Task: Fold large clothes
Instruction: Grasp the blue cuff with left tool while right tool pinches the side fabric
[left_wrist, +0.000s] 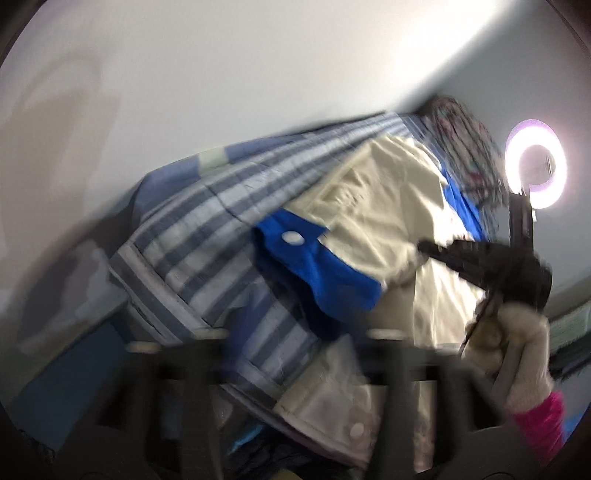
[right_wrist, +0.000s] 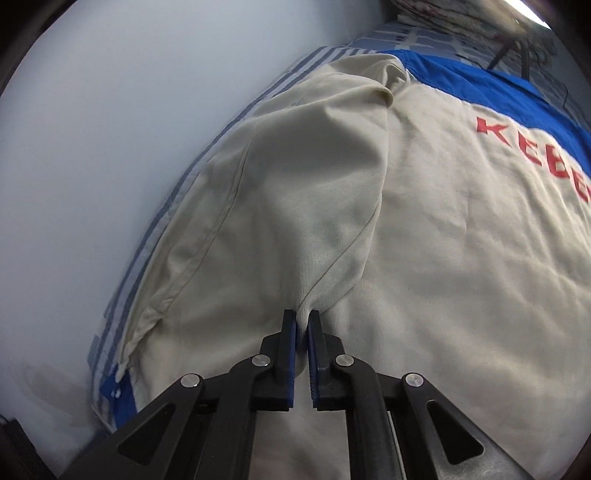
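You are pinching the cream jacket at its underarm seam with the right gripper, anchoring the sleeve fold on the bed's wall-side edge; I cannot tell the left gripper's state

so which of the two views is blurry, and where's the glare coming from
Left wrist view: motion-smeared throughout, left gripper a dark blur, ring light blown out at right. Right wrist view: sharp, right gripper pinching the jacket, small glare top right; fisheye bends both.

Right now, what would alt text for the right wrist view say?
The right gripper pinches a fold of a cream jacket with blue trim and red lettering. The jacket lies on a blue-striped bedsheet beside a pale wall.
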